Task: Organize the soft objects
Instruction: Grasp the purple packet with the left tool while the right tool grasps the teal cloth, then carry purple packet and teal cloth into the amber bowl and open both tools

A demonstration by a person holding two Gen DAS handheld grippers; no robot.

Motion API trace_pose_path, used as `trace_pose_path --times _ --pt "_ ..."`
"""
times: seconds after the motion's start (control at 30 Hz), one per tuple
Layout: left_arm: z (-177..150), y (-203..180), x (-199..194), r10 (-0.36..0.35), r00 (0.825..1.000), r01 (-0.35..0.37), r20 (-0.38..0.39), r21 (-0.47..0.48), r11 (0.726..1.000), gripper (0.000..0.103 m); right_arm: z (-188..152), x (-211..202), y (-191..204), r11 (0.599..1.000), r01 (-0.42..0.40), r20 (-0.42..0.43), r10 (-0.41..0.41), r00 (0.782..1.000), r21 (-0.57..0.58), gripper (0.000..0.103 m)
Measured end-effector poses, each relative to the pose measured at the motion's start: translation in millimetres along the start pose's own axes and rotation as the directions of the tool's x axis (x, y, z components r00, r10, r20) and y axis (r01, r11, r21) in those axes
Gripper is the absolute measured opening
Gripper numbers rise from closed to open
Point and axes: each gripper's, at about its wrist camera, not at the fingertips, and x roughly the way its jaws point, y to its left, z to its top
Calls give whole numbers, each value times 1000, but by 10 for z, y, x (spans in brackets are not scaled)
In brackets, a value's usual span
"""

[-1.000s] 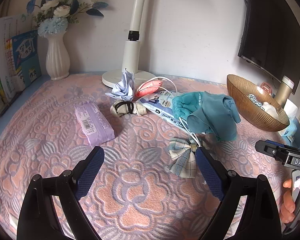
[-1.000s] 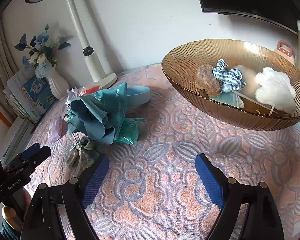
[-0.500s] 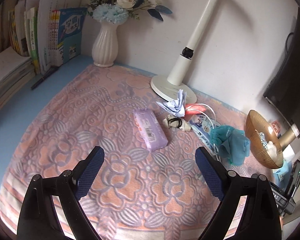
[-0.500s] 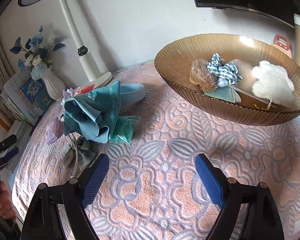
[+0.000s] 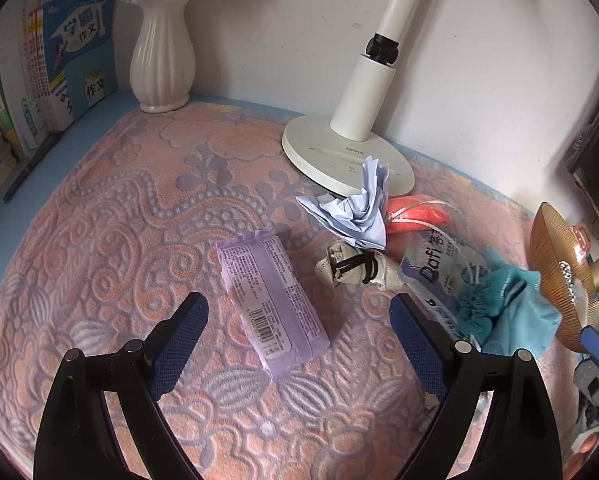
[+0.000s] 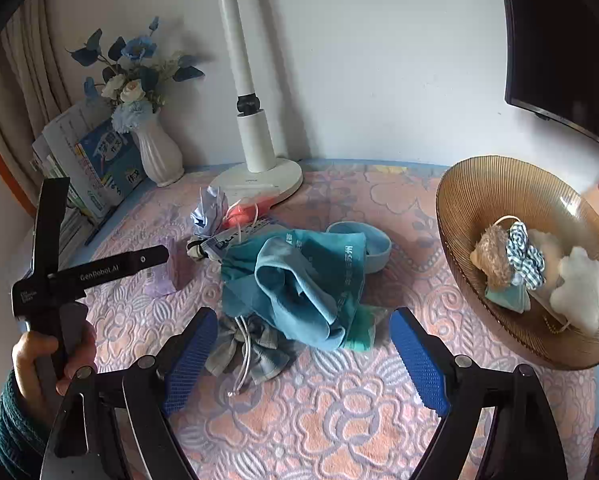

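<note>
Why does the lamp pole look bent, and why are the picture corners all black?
In the left wrist view the fisheye lens leans the lamp pole and curves the pink mat's edges; in the right wrist view the bowl looks stretched. Both views have dark corners from the round lens, yet stay sharp, with soft daylight shadows.

lamp [image 6: 255,148] head cut off (top edge), bowl [image 5: 555,280] half hidden

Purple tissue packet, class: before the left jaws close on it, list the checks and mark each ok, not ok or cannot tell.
1. Left gripper jaws open, empty: ok.
2. Purple tissue packet sits between the jaws: ok.
3. Packet apart from the tied beige cloth: ok.
4. Right gripper jaws open, empty: ok.
5. Room left in the amber bowl: ok.
6. Pads touching packet: cannot tell.
</note>
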Motion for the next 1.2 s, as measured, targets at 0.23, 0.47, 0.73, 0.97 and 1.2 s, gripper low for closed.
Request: trace_pose_path --times 0.23,0.47,0.73,0.97,1.2 --pt "-125 -45 300 74 997 -74 0 60 995 68 95 505 96 1000 -30 6 30 1000 -8 68" --pt "-193 -104 185 64 997 -68 49 78 995 37 -18 662 184 998 8 19 -7 1000 -58 12" --pt "-257 -63 -147 -75 983 69 166 44 997 37 -39 114 42 1000 5 126 -4 992 -7 9" --pt "-258 -371 -618 -155 962 131 226 118 984 37 -82 -450 -76 997 66 187 -58 981 -36 9" --pt "-3 -1032 -1307 -269 911 192 313 255 948 37 64 -1169 -313 993 115 295 -112 949 6 9"
